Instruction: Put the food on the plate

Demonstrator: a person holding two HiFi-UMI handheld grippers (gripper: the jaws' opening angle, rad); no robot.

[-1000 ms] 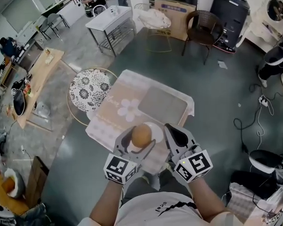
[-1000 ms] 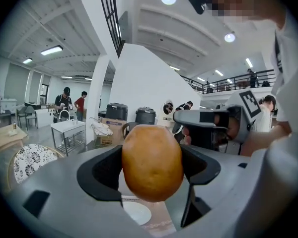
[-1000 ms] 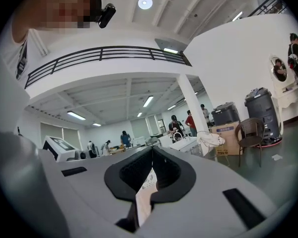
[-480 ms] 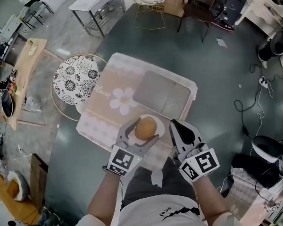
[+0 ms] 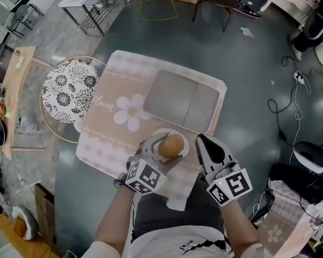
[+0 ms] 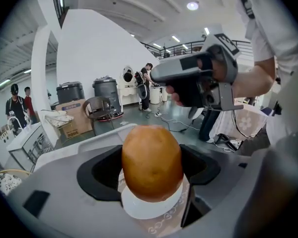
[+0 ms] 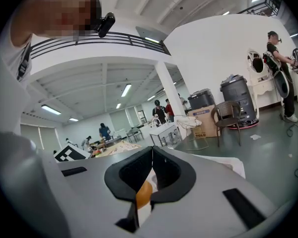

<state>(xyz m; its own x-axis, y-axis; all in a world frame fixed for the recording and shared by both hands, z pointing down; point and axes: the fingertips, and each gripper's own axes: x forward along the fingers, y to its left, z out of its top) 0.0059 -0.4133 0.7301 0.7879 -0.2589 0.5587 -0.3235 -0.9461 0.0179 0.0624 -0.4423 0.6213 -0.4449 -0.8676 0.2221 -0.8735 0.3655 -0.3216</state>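
Observation:
A round orange-brown piece of food (image 5: 172, 143) is held between the jaws of my left gripper (image 5: 170, 147), directly over a small white plate (image 5: 184, 137) near the table's front edge. In the left gripper view the food (image 6: 151, 162) fills the gap between the black pads, with the plate (image 6: 139, 209) just beneath it; I cannot tell whether they touch. My right gripper (image 5: 203, 140) hovers just right of the plate, shut and empty. Through the slit of the right gripper (image 7: 151, 155) a sliver of the food (image 7: 143, 195) shows.
The table wears a pink cloth with a white flower (image 5: 130, 112). A grey rectangular tray (image 5: 177, 98) lies behind the plate. A stool with a black-and-white patterned seat (image 5: 69, 90) stands at the table's left. Cables and chairs lie on the floor beyond.
The head view has swung, so the table sits higher and larger in frame. My left gripper has kept the food over the plate and turned slightly; the right gripper stayed beside it.

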